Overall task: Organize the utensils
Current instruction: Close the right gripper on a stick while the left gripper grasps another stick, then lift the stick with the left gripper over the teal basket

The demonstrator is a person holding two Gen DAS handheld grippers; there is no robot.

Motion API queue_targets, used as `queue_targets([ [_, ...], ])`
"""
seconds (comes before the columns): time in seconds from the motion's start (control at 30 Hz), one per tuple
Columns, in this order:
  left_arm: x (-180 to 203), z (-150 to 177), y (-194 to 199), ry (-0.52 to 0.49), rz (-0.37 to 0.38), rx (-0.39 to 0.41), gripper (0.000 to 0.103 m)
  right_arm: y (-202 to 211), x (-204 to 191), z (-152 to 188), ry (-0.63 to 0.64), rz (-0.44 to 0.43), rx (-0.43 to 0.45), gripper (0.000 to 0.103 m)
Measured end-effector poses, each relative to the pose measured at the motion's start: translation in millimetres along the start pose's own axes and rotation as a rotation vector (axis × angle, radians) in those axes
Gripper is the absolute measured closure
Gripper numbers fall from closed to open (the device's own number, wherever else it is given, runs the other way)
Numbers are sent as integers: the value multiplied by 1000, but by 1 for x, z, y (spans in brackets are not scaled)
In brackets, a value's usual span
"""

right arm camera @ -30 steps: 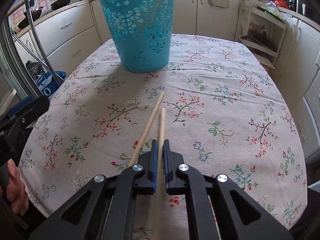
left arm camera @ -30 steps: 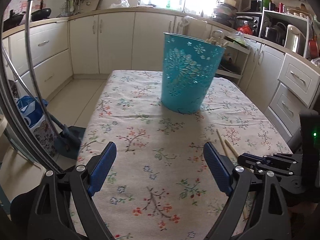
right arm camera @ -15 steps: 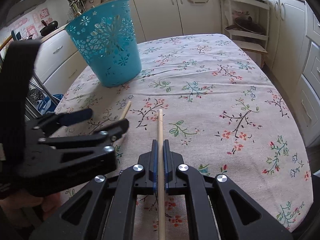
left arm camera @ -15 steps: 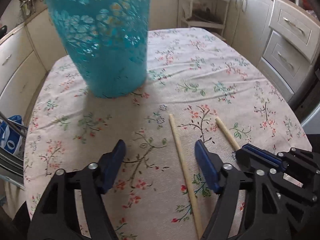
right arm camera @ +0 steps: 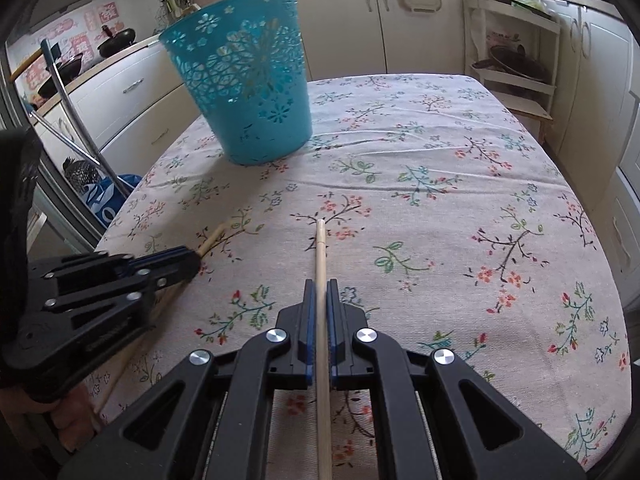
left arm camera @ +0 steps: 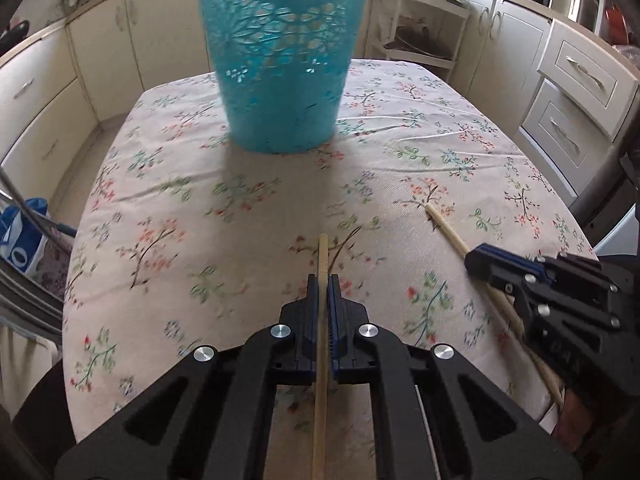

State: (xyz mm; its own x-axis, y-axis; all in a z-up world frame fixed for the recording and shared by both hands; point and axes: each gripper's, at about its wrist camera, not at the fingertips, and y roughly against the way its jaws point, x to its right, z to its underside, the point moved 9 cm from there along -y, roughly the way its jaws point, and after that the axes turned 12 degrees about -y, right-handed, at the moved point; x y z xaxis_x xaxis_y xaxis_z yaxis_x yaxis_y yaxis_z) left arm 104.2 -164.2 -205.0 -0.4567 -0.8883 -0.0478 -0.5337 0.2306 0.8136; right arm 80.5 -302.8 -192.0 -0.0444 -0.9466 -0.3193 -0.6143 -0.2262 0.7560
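Note:
Two wooden chopsticks and a teal perforated bin [left arm camera: 280, 56] are on the floral tablecloth. My left gripper [left arm camera: 323, 280] is shut on one chopstick [left arm camera: 322, 252], whose tip points toward the bin. My right gripper [right arm camera: 320, 284] is shut on the other chopstick [right arm camera: 320, 248]. In the left wrist view the right gripper [left arm camera: 476, 258] holds its chopstick [left arm camera: 446, 230] at the right. In the right wrist view the left gripper [right arm camera: 192, 262] and its chopstick tip [right arm camera: 212, 238] are at the left. The bin [right arm camera: 248, 88] stands upright at the far side.
The table [right arm camera: 480, 184] has rounded edges, with cream cabinets [left arm camera: 580, 92] close on the right and behind. An open shelf unit [right arm camera: 516, 60] stands past the far edge. A metal rack and a blue bag [right arm camera: 104, 200] are at the left.
My left gripper was open over the table; it has closed on the left chopstick. My right gripper keeps its chopstick and the view has shifted slightly toward the bin.

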Motion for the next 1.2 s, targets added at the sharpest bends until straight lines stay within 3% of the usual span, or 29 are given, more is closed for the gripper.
queue_targets([
  [0.13, -3, -1, 0, 6, 17, -10, 96, -4, -5, -3, 24, 26, -9, 92],
  [0.3, 4, -7, -4, -22, 26, -7, 75, -11, -5, -9, 35, 46, -46, 93],
  [0.37, 5, -9, -5, -25, 25, 4, 72, -13, -5, -10, 42, 62, -58, 93],
  [0.43, 5, -10, -6, -20, 27, 16, 73, -14, -5, -11, 33, 68, -69, 95],
  [0.47, 4, -10, -5, -16, 34, 26, 80, -14, -5, -11, 22, 68, -73, 96],
  [0.5, 2, -9, -6, -10, 41, 31, 98, -15, -4, -12, 7, 64, -76, 97],
  [0.7, -10, -7, -4, 65, 104, 67, 99, -16, -9, -12, -9, 58, -77, 97],
  [1.0, -9, -8, -9, 70, 134, 48, 98, -21, -14, -14, 19, 78, -102, 97],
  [1.2, -16, -11, 3, 97, 143, 98, 99, -9, -25, -14, 2, 26, -37, 97],
])
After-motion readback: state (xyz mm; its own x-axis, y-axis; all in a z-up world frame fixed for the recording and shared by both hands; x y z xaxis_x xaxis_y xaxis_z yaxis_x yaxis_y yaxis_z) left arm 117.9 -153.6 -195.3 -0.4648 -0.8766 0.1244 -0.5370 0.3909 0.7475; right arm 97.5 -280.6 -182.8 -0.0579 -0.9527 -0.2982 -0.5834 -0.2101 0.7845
